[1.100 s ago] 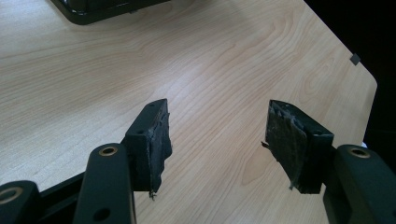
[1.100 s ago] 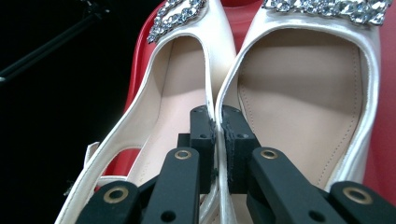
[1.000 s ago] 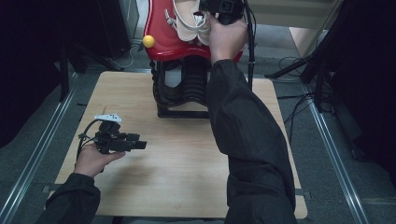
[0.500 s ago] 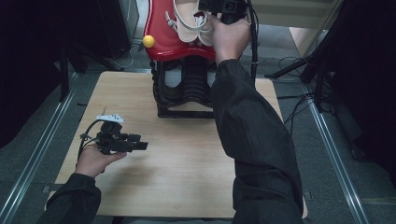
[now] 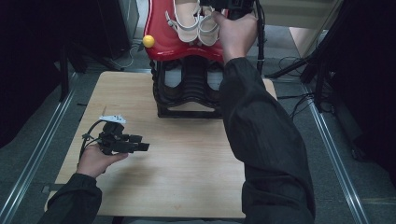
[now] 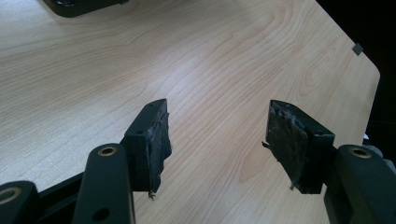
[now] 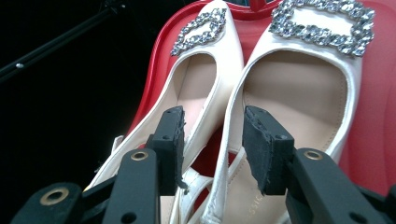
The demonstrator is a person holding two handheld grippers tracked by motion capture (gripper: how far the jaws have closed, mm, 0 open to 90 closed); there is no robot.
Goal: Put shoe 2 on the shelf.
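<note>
On the red stand [image 5: 168, 44] beyond the counter [image 5: 187, 163], the white shoes [image 7: 261, 93] lie just under the right tongs [image 7: 212, 140], whose jaws have just been opening and grip nothing, likely a finished placement, while the left tongs [image 6: 217, 135] hover released.

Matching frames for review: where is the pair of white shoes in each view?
High view: white shoes at top centre, on the red tray, beside the right gripper.
Left gripper view: not in it; bare wooden table.
Right gripper view: white shoes across the middle, past the parted jaws.
Shared landmark: red tray.
</note>
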